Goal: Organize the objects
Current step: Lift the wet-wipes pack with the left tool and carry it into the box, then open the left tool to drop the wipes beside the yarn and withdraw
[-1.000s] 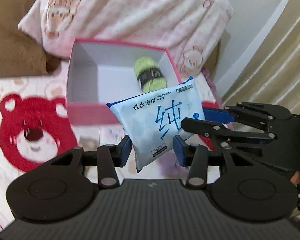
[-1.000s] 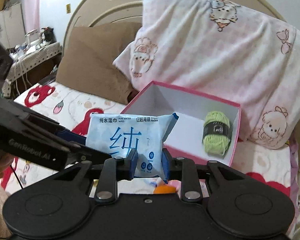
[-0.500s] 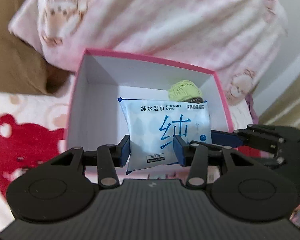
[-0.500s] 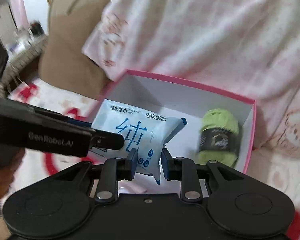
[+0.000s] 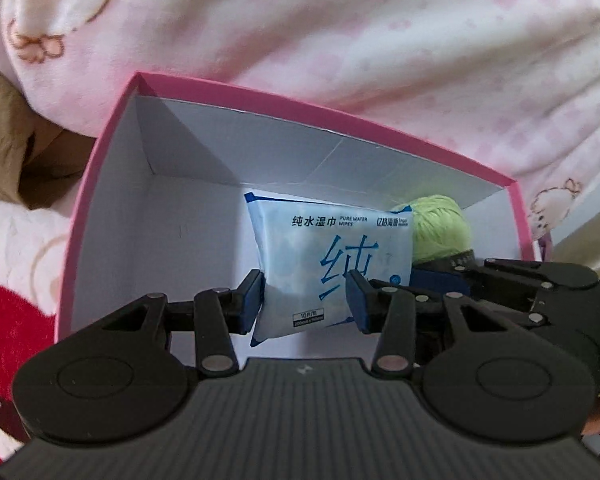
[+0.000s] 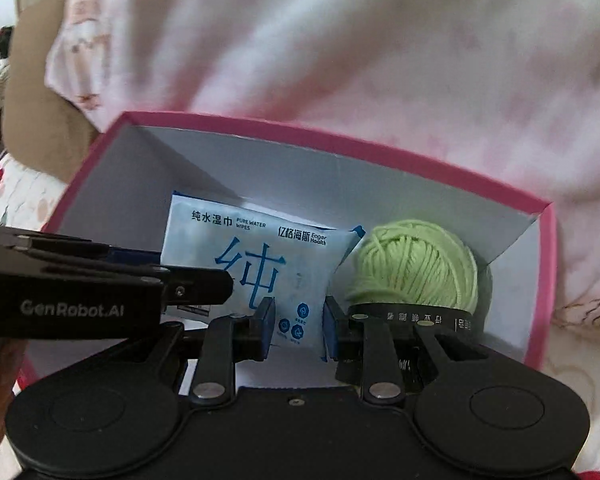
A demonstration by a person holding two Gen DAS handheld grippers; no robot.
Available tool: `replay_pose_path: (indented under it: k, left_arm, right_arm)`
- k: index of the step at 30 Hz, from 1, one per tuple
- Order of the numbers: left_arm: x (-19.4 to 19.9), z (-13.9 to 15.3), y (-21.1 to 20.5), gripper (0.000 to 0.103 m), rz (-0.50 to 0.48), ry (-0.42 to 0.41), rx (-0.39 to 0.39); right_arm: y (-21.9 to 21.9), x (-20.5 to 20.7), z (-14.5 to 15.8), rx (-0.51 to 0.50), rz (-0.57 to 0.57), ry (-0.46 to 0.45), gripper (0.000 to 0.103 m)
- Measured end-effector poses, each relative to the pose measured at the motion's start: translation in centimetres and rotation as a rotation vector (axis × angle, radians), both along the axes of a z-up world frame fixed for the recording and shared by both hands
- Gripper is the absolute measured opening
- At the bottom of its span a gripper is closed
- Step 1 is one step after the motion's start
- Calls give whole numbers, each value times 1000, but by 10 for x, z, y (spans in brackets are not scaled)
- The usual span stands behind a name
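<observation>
Wet-wipes pack (image 5: 332,264): clamped by left tool (image 5: 306,300) and right tool (image 6: 298,326) over pink box (image 5: 100,184). Risk: uneven release tips it onto green yarn (image 6: 416,268).

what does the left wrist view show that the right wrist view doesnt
Only the left wrist view shows the red bear print on the bedding and the box's bare floor left of the pack. Only the right wrist view shows the yarn nearly whole, with its black label. Both show the wipes pack clamped by the left tool and right tool inside the pink box.
</observation>
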State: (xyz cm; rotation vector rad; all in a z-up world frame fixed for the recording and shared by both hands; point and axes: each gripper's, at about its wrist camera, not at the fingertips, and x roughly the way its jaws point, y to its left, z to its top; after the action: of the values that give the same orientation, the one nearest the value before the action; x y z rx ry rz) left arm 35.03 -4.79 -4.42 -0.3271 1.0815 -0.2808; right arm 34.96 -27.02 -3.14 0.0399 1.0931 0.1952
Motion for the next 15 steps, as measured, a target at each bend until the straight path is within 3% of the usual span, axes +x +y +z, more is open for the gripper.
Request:
replay_pose_path:
  k: [5,8,11,15]
  left_arm:
    - [12,-7,-11,43,-12,-1,51]
    - [14,-11,-16,47,2,1,69]
    - [9,-6,-22,53,1,-20,108]
    - [-11,20,-24,59,-36,-79,137]
  right_arm:
    - [5,10,-8,-22,-11,31,32]
    - [21,1,-1,-120,70,-44,44]
    - [26,-14,10,-110,138,-97,46]
    - [18,-42,28,-93,122,-158,46]
